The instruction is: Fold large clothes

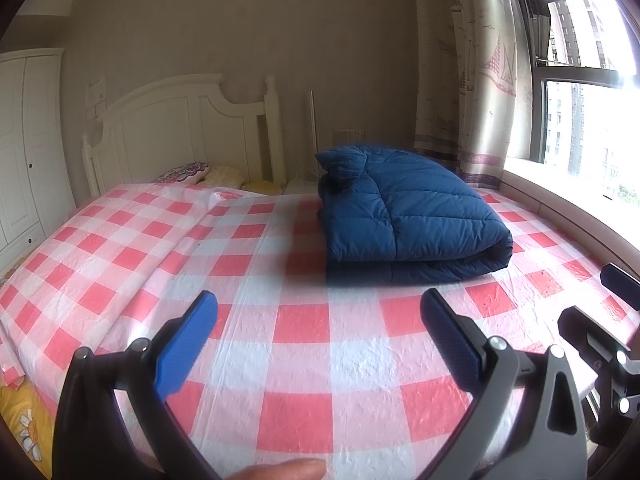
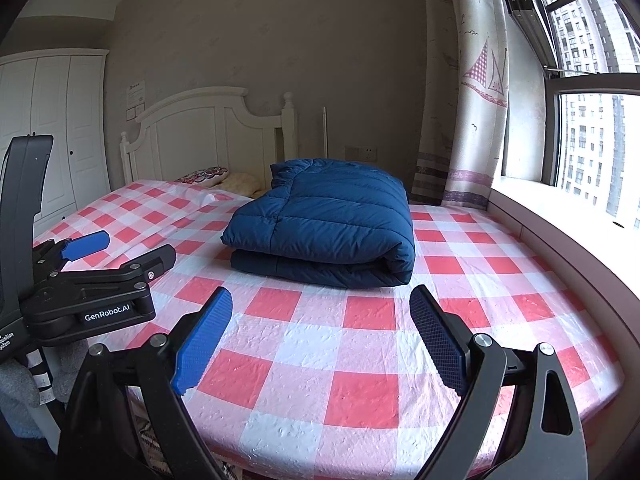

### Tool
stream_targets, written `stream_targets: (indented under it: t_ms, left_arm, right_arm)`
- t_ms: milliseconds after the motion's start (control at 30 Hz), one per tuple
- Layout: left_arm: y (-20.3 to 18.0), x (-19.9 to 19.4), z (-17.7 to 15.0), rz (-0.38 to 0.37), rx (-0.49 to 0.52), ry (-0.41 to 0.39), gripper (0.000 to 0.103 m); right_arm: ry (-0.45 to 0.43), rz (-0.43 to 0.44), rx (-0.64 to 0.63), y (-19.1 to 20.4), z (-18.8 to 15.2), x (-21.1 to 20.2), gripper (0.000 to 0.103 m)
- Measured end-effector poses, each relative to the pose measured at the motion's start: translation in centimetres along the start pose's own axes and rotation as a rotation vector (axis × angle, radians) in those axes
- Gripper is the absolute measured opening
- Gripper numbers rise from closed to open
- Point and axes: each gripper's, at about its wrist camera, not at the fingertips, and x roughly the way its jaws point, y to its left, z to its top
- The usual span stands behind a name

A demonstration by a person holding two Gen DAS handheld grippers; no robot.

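Note:
A dark blue puffer jacket (image 1: 404, 216) lies folded into a thick bundle on the bed's red-and-white checked cover (image 1: 296, 360), toward the window side. The same jacket (image 2: 328, 224) sits in the middle of the right wrist view. My left gripper (image 1: 320, 308) hovers over the near end of the bed, well short of the jacket, open with nothing between its blue pads. My right gripper (image 2: 322, 304) is also open and empty, a short way in front of the jacket's folded edge. The left gripper (image 2: 120, 246) shows at the left of the right wrist view.
A white headboard (image 2: 208, 128) and pillows (image 2: 224, 178) stand at the far end. A curtain (image 2: 476, 100) and a window ledge (image 2: 560, 216) run along the right side. A white wardrobe (image 1: 28, 140) is at the left. A fingertip (image 1: 288, 470) shows at the bottom edge.

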Motion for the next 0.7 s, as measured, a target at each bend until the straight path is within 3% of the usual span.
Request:
stream_targets:
  t_ms: [700]
  left_arm:
    - [-0.01,-0.26,0.06,-0.013,0.021,-0.025,0.101]
  right_arm:
    - [0.013,0.009,-0.003,0.52,-0.5,0.19,0.087]
